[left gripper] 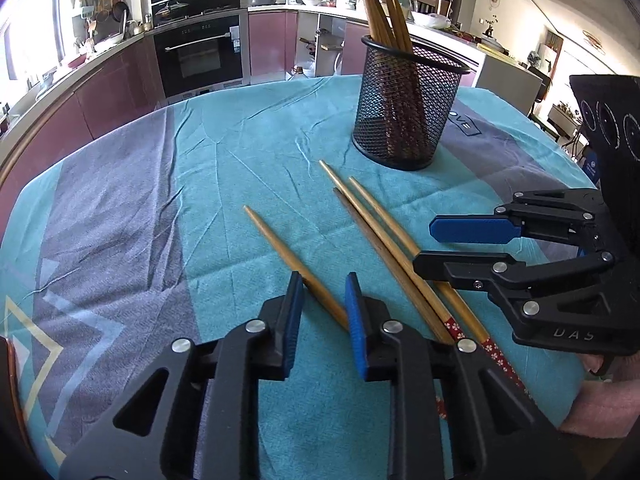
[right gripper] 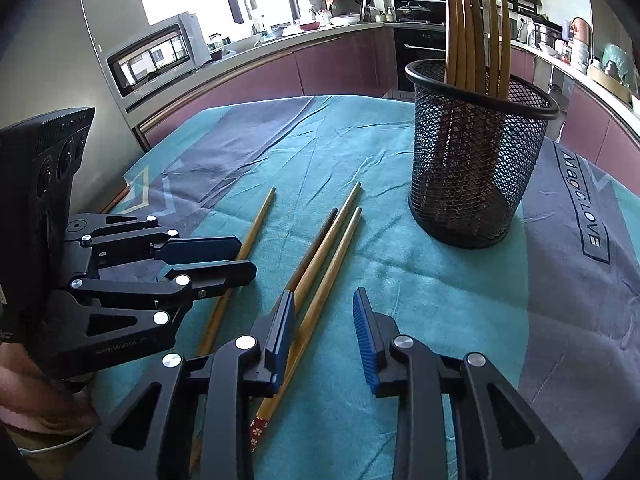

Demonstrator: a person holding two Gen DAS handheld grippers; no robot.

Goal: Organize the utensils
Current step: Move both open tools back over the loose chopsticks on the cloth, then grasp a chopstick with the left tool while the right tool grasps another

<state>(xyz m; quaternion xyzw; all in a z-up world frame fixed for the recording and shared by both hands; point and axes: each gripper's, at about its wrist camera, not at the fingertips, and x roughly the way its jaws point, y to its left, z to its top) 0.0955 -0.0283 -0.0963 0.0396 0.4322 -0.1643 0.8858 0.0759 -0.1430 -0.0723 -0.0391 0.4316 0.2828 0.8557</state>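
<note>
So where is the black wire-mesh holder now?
The black wire-mesh holder stands upright on the teal cloth, right of centre in both views, beyond the loose wooden chopsticks.

Cloth [left gripper: 248, 152] on the worktop: teal with grey-purple bands, pale yellow and light blue chevron lines, dark lettering on a grey panel.
Mesh cup [left gripper: 408, 104]: black wire.
Chopsticks in cup [left gripper: 384, 8]: golden-brown wood.
Loose chopsticks [left gripper: 384, 232]: tan and darker brown; handle ends red with small white flowers.
Left tool [left gripper: 322, 292] and right tool [right gripper: 324, 312]: black frames, blue pads, silver rivets.
Cabinets [left gripper: 120, 88]: mauve.
</note>
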